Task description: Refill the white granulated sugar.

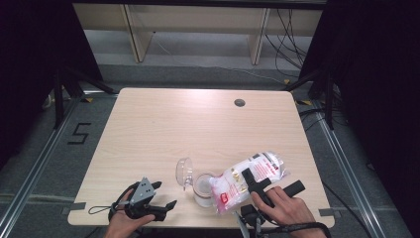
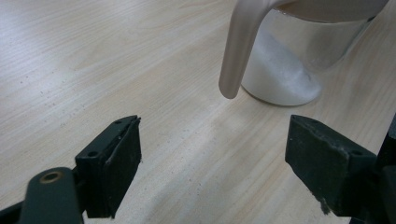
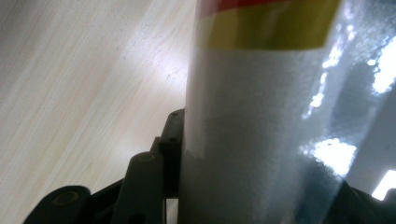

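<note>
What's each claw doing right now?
Left claw: open, empty, facing the glass jar.
Right claw: shut on the white powder bag, tilted over the jar.

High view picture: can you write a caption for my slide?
Right gripper tips a clear bag of white powder over an open glass jar; left gripper waits open nearby.

The bag point(image 3: 261, 116) hides the right tool's far jaw, and its label print is too small to read.

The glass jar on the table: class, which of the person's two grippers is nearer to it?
Right. The right gripper grips the white bag, tilted right against the glass jar. The left gripper sits apart to the jar's left, jaws open and empty.
</note>
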